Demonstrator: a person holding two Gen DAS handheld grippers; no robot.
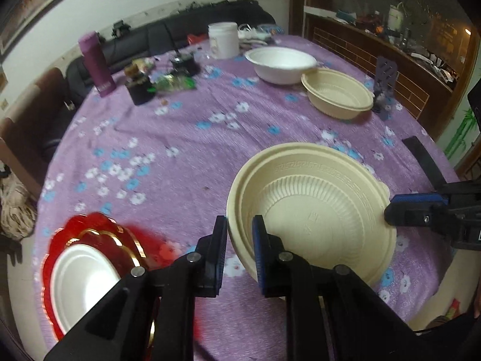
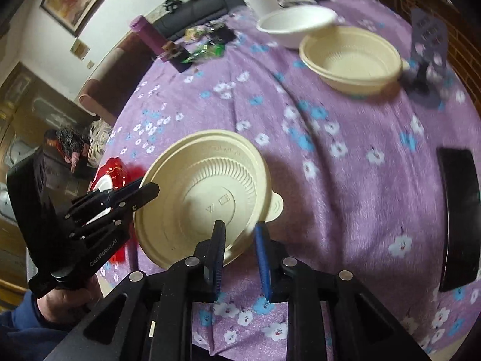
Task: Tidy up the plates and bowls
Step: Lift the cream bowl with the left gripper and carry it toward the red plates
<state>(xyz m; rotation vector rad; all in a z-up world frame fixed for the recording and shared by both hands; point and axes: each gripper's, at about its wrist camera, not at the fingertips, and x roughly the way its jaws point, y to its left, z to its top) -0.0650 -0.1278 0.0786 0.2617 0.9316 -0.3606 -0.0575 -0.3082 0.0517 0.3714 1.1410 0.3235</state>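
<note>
Two nested cream bowls sit near the table's front edge, on the purple flowered cloth. My left gripper straddles their left rim, one finger outside and one inside, shut on it. From the right wrist view, my right gripper is shut on the near rim of the same bowls, beside their small tab. Each gripper shows in the other's view: the right gripper at the right rim, the left gripper at the left rim. A red plate with a white plate on it lies at the lower left.
A white bowl and a single cream bowl stand at the far right. A purple bottle, a white jar, small clutter and a purple stand line the far side. A black slab lies on the right.
</note>
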